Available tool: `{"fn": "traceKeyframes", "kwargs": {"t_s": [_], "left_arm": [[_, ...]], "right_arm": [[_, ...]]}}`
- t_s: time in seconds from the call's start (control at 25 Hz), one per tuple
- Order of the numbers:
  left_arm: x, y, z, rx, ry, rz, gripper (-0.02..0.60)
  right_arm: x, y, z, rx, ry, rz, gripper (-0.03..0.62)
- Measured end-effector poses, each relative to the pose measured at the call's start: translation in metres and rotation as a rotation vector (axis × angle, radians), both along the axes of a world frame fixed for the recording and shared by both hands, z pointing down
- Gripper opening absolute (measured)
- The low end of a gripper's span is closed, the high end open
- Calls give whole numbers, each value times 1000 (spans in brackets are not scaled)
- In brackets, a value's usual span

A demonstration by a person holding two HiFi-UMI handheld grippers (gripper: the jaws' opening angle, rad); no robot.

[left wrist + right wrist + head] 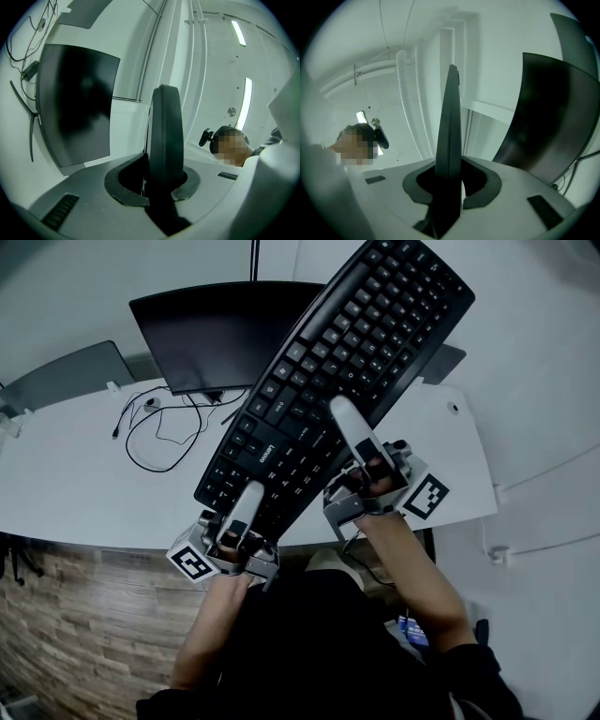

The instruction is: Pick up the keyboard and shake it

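A black keyboard hangs in the air above the white desk, tilted so its far end points up and to the right. My left gripper is shut on the keyboard's near left corner. Further right, my right gripper is shut on its near long edge, one pale finger lying over the keys. In the left gripper view the keyboard shows edge-on as a dark upright slab between the jaws. The right gripper view shows the keyboard the same way, thin and upright.
A dark monitor stands at the back of the desk, with black cables looped in front of it. Wood flooring lies below the desk's near edge. The monitor also fills the left of the left gripper view.
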State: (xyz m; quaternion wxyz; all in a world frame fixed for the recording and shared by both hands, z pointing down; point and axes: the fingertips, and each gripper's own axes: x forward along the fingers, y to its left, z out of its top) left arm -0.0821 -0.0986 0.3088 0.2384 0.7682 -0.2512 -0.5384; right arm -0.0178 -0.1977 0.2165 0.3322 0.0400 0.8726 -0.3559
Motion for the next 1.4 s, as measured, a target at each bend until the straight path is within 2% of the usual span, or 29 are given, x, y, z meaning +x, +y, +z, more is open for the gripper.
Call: {"fn": "traceKeyframes", "kwargs": {"t_s": [0.2,0.44,0.68,0.8,0.84,1.0,1.04,1.2,1.32,1.4], "left_arm": [[-3,2,2,2,-46,-20,86],[-2,4,1,21,-47,-40,86],[-1,2,-3,16,-104,-64,86],[-6,12,-13,21,-123,-86,86],[-5,18,-18,34,-107,-95,86],[28,30,-42,145,95,-135,86],[31,35,-47,159,114,-143,86],[25,42,-45,158,65,-183,86],[17,27,-23,140,25,-216,86],[9,17,-12,115,-14,-204,86]], "right_arm": [[5,0,1,46,53,15,80],[19,-2,5,60,69,14,98],[29,-5,14,68,97,15,116],[35,0,11,76,135,34,124],[40,3,3,90,166,50,124],[81,16,-64,255,413,128,124],[88,22,-76,283,439,140,124],[102,32,-92,411,459,177,124],[94,21,-76,524,515,192,124],[85,17,-65,579,548,216,124]]}}
